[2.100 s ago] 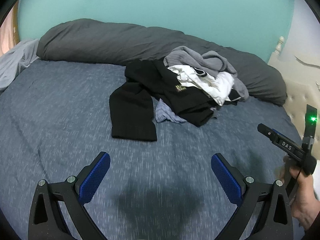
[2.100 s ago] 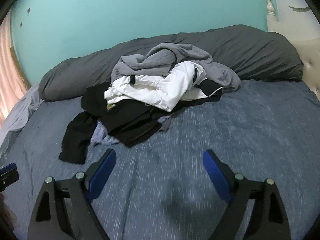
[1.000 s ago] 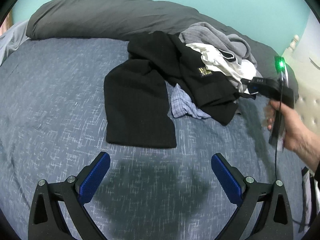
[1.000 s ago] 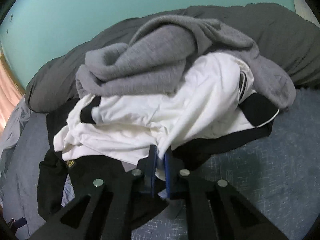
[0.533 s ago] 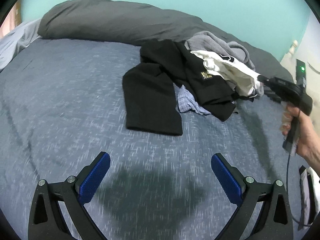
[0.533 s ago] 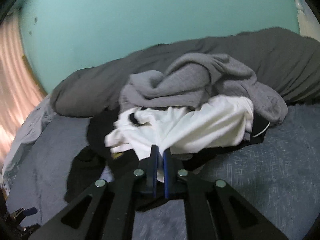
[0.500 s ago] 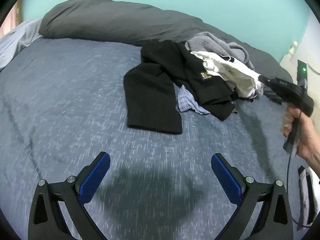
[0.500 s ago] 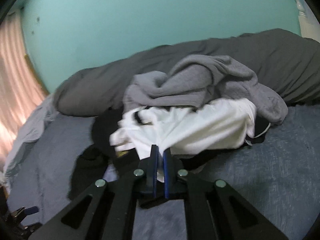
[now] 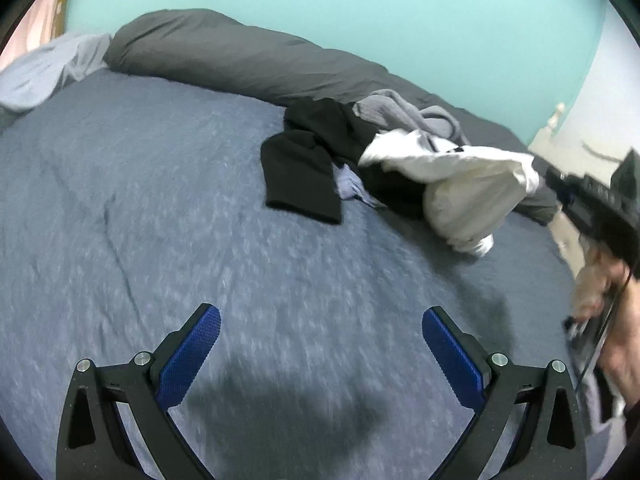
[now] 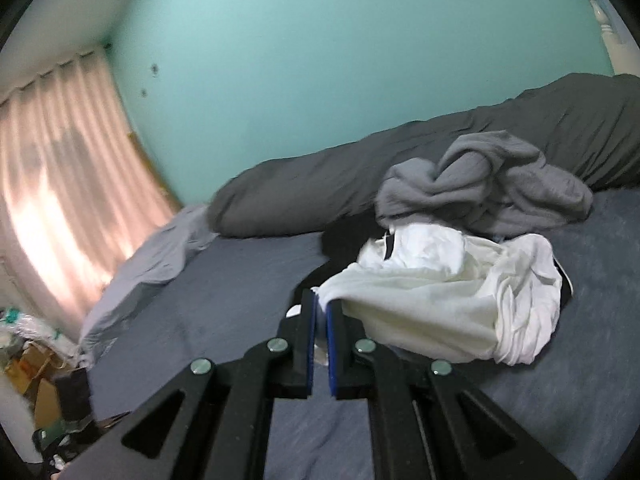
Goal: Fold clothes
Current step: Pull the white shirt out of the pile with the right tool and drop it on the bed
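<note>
A white garment point(image 10: 444, 300) is pinched at one edge by my right gripper point(image 10: 320, 304), which is shut on it and holds it lifted off the pile. In the left wrist view the same white garment point(image 9: 460, 184) hangs stretched from the right gripper point(image 9: 560, 190) at the right edge, held in a person's hand point(image 9: 616, 320). Behind it lie a grey sweater point(image 10: 488, 184), a black garment point(image 9: 304, 172) and a bit of pale blue cloth point(image 9: 352, 188). My left gripper point(image 9: 320, 344) stands open and empty over the blue bedspread point(image 9: 160, 208).
A long dark grey duvet roll point(image 9: 248, 60) runs along the teal wall. A light grey sheet point(image 10: 160, 252) hangs off the bed's far corner by a pink curtain point(image 10: 60, 184). Clutter point(image 10: 36, 364) sits on the floor beside the bed. A cream headboard point(image 9: 560, 136) stands at the right.
The right gripper has pulled the white garment up and away from the pile, out from under the grey sweater. The left gripper has drawn back from the clothes, still open.
</note>
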Demonstrator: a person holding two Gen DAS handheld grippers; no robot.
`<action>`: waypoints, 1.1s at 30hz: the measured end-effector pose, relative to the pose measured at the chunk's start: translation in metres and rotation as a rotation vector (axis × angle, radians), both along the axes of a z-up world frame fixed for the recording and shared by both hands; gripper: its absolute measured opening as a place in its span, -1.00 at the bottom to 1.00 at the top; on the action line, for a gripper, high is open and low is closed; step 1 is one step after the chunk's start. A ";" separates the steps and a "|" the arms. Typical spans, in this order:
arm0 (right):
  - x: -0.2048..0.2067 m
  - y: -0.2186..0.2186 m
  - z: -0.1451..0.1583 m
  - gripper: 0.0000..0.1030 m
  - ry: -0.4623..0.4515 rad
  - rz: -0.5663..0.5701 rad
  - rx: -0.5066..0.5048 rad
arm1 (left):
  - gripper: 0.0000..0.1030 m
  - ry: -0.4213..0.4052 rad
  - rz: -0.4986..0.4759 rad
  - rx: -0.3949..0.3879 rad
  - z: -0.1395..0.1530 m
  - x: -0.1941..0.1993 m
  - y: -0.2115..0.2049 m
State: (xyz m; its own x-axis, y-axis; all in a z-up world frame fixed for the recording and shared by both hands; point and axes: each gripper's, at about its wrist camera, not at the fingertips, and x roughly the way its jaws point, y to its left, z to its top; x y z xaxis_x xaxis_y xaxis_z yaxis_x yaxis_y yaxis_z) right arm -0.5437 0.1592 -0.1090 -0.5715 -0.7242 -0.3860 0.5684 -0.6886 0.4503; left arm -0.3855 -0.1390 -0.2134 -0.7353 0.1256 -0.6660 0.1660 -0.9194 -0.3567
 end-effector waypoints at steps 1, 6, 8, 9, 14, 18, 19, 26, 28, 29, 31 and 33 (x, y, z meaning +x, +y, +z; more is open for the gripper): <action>0.013 0.001 -0.001 -0.92 -0.002 0.010 -0.007 | 0.99 0.003 -0.005 -0.004 0.000 0.008 0.002; 0.082 0.008 -0.005 -0.92 -0.002 0.053 -0.022 | 0.99 0.028 -0.024 -0.003 0.000 0.051 0.005; 0.110 0.011 -0.001 -0.92 0.008 0.057 -0.020 | 0.99 0.037 -0.021 -0.012 0.002 0.070 0.007; 0.124 0.013 0.002 -0.92 0.011 0.056 -0.020 | 0.99 0.033 -0.020 -0.013 0.002 0.079 0.008; 0.193 0.024 0.017 -0.92 0.009 0.055 -0.013 | 0.99 0.019 -0.020 -0.030 0.011 0.128 0.019; 0.244 0.030 0.026 -0.92 -0.007 0.069 -0.020 | 0.99 0.005 -0.004 -0.036 0.018 0.162 0.019; 0.256 0.029 0.027 -0.92 -0.011 0.077 -0.018 | 0.99 0.002 0.000 -0.035 0.020 0.170 0.018; 0.312 0.019 -0.013 -0.92 -0.068 0.126 0.017 | 0.99 -0.001 0.004 -0.034 0.021 0.195 0.019; 0.319 0.015 -0.030 -0.91 -0.080 0.118 0.062 | 0.99 0.000 0.008 -0.029 0.015 0.198 0.019; 0.321 0.013 -0.038 -0.91 -0.080 0.108 0.102 | 0.99 0.001 0.006 -0.028 0.011 0.200 0.019; 0.325 0.009 -0.056 -0.91 -0.086 0.083 0.183 | 0.99 0.002 0.004 -0.029 0.002 0.201 0.020; 0.321 0.010 -0.077 -0.90 -0.116 0.040 0.251 | 0.99 0.000 0.003 -0.028 -0.009 0.201 0.021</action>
State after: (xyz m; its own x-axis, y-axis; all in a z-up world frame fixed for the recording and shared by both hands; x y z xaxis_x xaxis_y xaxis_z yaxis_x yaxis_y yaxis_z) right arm -0.2227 0.1692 -0.1863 -0.4862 -0.6183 -0.6175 0.5518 -0.7652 0.3316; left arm -0.1847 -0.1180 -0.2223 -0.7356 0.1052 -0.6691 0.1684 -0.9284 -0.3312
